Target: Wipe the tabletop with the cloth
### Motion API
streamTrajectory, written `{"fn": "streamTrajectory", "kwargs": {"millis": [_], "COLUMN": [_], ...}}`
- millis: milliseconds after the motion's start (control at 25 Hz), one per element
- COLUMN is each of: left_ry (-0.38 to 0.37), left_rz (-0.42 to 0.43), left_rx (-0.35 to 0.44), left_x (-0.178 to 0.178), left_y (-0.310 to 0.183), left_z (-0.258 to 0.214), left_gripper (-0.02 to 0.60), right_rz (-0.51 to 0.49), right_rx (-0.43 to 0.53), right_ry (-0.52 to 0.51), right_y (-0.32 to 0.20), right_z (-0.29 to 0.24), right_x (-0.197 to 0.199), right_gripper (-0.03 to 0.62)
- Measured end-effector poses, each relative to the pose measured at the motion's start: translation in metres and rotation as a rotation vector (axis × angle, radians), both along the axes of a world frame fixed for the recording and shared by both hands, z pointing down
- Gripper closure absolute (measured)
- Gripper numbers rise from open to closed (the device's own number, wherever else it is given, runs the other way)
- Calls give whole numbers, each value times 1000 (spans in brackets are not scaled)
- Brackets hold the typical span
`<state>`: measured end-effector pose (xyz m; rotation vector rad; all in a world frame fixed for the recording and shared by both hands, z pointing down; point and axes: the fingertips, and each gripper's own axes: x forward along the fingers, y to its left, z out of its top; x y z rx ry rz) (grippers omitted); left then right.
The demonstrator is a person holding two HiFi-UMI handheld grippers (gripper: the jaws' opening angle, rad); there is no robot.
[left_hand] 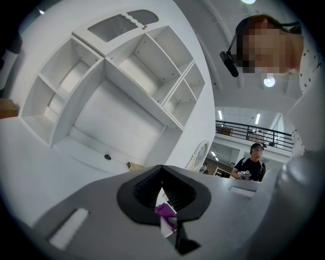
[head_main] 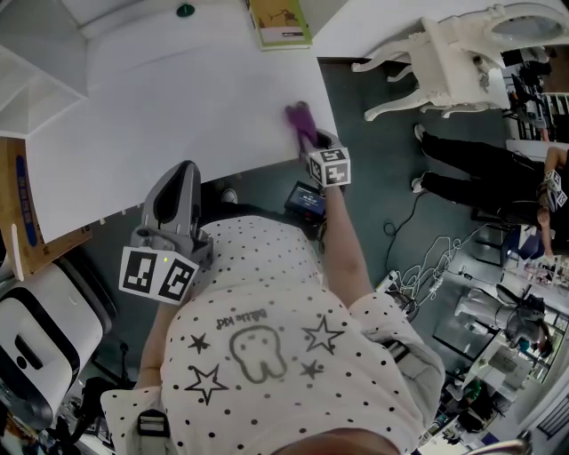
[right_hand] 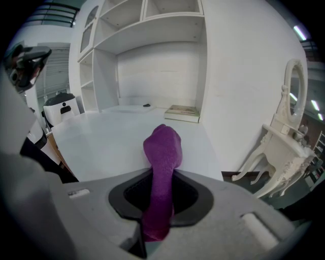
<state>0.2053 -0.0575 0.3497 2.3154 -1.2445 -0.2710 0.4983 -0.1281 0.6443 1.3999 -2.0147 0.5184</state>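
A purple cloth [head_main: 300,120] sticks out of my right gripper [head_main: 313,140], which is shut on it at the white tabletop's [head_main: 178,107] near right corner. In the right gripper view the cloth [right_hand: 162,150] rises as a bunched strip from between the jaws of the gripper [right_hand: 162,172], its tip over the tabletop [right_hand: 106,137]. Whether the cloth touches the table I cannot tell. My left gripper [head_main: 184,171] hangs just off the table's front edge, its jaws shut with nothing between them [left_hand: 161,170]. Through the narrow slit below them a bit of the purple cloth [left_hand: 165,209] shows far off.
A book [head_main: 280,22] lies at the table's far edge, a small dark knob [head_main: 185,11] left of it. White open shelves [left_hand: 127,76] stand behind. An ornate white chair [head_main: 453,58] and a person [head_main: 480,169] are at right. A cardboard box [head_main: 20,204] and a white machine [head_main: 36,338] are at left.
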Motion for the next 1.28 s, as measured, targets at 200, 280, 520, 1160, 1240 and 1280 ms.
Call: {"fn": "streamTrajectory", "kwargs": {"millis": [200, 280, 520, 1160, 1240, 1280], "left_ry": [0, -1, -3, -7, -8, -8], "left_rz": [-1, 0, -3, -9, -9, -9], "left_rx": [-3, -4, -5, 0, 1, 2], "left_x": [-1, -1, -2, 1, 2, 3], "left_y": [-2, -3, -4, -9, -9, -10], "left_z": [1, 1, 0, -1, -1, -2], "left_gripper": [586, 586, 586, 586, 586, 586], "right_rz": [6, 10, 18, 15, 14, 14], "right_rx": [-5, -6, -10, -12, -11, -11], "right_ry": [9, 13, 16, 46, 49, 51], "right_y": [-2, -3, -2, -5, -5, -5], "right_z": [1, 1, 1, 2, 1, 1], "right_x": [8, 12, 20, 37, 39, 41], "right_gripper": [520, 520, 520, 520, 519, 519]}}
